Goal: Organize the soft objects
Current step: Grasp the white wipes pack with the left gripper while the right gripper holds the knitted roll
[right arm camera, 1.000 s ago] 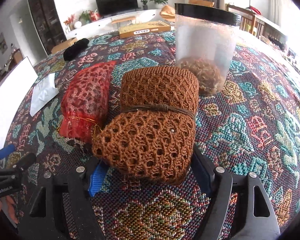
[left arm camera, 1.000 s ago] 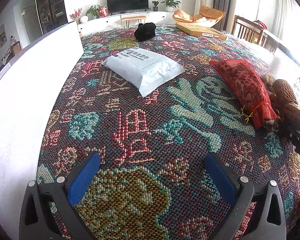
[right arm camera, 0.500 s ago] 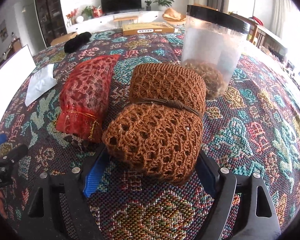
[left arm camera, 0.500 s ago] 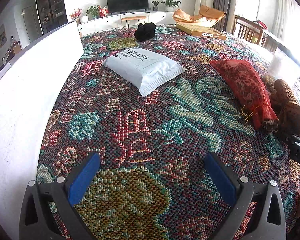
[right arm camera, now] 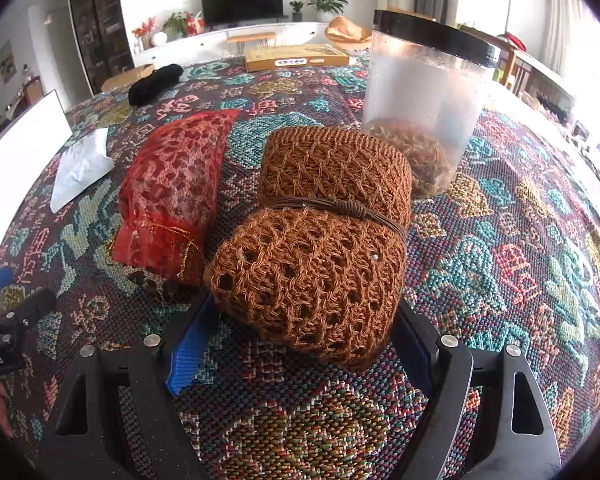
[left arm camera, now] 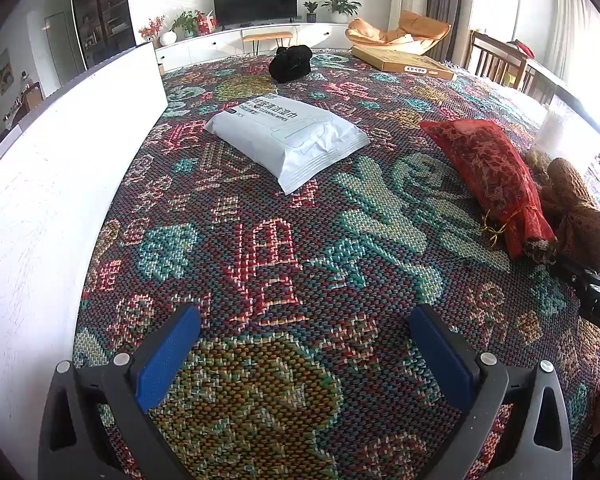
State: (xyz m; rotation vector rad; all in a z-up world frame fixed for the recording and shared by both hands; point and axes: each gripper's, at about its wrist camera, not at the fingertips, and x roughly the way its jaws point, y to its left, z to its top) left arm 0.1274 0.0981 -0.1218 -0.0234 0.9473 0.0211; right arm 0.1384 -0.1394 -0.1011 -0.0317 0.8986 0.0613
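A brown knitted bag (right arm camera: 320,248), tied round its middle with cord, lies on the patterned cloth (right arm camera: 520,240). Its near end sits between the fingers of my right gripper (right arm camera: 304,312), which stands wide open; the blue left pad (right arm camera: 190,344) shows clear of the knit. A red mesh pouch (right arm camera: 176,188) lies against the brown bag's left side. In the left wrist view both sit at the right: the red pouch (left arm camera: 488,168) and the brown bag (left arm camera: 576,216). My left gripper (left arm camera: 304,314) is open above bare cloth, with nothing between its pads.
A white wipes pack (left arm camera: 288,136) lies mid-cloth and a black soft bundle (left arm camera: 292,64) further back. A clear jar (right arm camera: 428,92) with a black rim stands just behind the brown bag. A flat cardboard box (left arm camera: 404,64) is at the far edge, a white board (left arm camera: 40,184) along the left.
The right gripper's jaws have widened a little around the brown bag, and its left pad now stands off the knit. The left gripper has not moved.
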